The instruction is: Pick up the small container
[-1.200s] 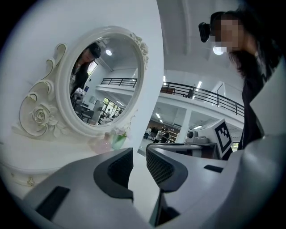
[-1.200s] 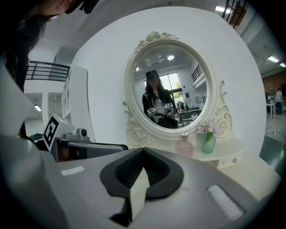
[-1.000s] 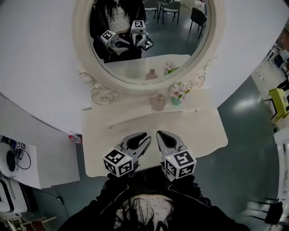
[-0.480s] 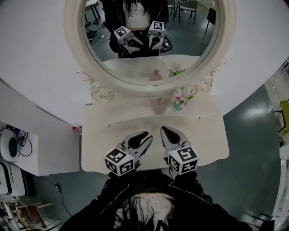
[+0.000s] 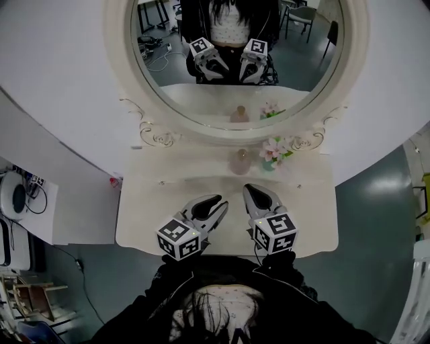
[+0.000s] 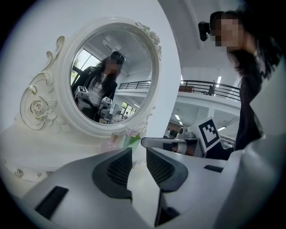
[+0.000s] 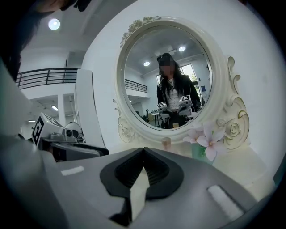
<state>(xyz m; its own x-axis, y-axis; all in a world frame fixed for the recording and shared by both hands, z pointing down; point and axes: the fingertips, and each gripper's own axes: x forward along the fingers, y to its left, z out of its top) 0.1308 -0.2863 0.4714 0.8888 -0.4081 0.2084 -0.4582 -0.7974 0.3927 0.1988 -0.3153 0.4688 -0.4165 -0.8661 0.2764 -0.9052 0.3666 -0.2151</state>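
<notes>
A cream dressing table (image 5: 309, 208) fills the middle, with an oval mirror (image 5: 175, 74) standing at its 12 o'clock edge. Over the near edge, the left gripper (image 5: 220, 205) has its jaws drawn close with only a thin slit between them, empty. The right gripper (image 5: 248, 191), at its 3 o'clock, is pressed together, also empty. A flower vase (image 5: 272, 153) stands below the mirror. The small container (image 5: 240, 161) sits at the vase's 9 o'clock, apart from both grippers.

- The person is wearing a black jacket (image 5: 151, 306) over a white top (image 5: 228, 15).
- The left gripper (image 5: 220, 205) and right gripper (image 5: 247, 189) are showing smooth grey shells, black ribbed pads (image 6: 119, 166) and black-and-white marker cubes (image 5: 179, 240).
</notes>
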